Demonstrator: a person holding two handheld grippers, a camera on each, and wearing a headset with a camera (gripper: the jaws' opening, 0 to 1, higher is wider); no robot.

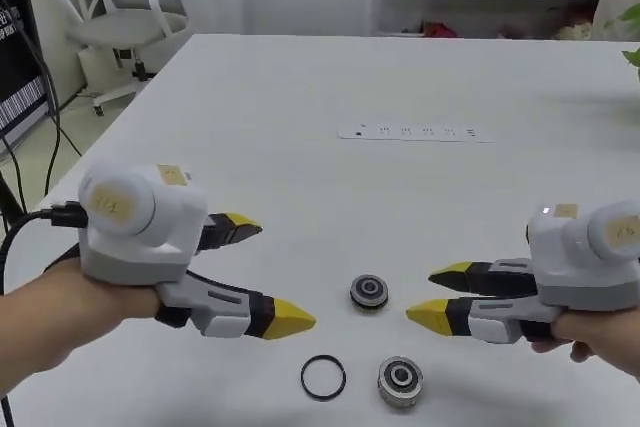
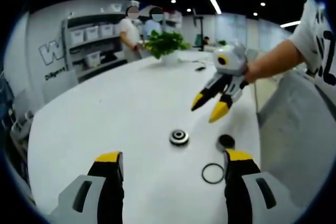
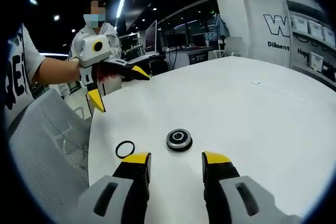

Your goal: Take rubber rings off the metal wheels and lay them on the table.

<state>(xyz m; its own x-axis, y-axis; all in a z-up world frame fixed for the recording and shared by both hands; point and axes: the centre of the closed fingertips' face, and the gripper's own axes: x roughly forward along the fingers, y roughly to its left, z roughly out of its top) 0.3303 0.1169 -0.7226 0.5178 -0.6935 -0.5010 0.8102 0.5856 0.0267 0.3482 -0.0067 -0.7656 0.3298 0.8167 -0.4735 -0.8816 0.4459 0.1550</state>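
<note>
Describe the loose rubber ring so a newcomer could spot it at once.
On the white table, near the person's edge, sit a farther wheel and a nearer wheel. The rubber ring lies flat just left of the nearer wheel: a thin black hoop with nothing inside.

Plain white table (image 1: pixel 400 77); black rubber ring (image 1: pixel 323 378); black-rimmed wheel (image 1: pixel 369 292); silver wheel (image 1: pixel 400 382). Yellow tips, black jaws, pale grey bodies on left tool (image 1: pixel 280 276) and right tool (image 1: pixel 428 293).

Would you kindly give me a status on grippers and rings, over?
Left gripper open, empty. Right gripper open, empty. One rubber ring loose on table beside near wheel; far wheel between grippers. Nothing in the way.
</note>
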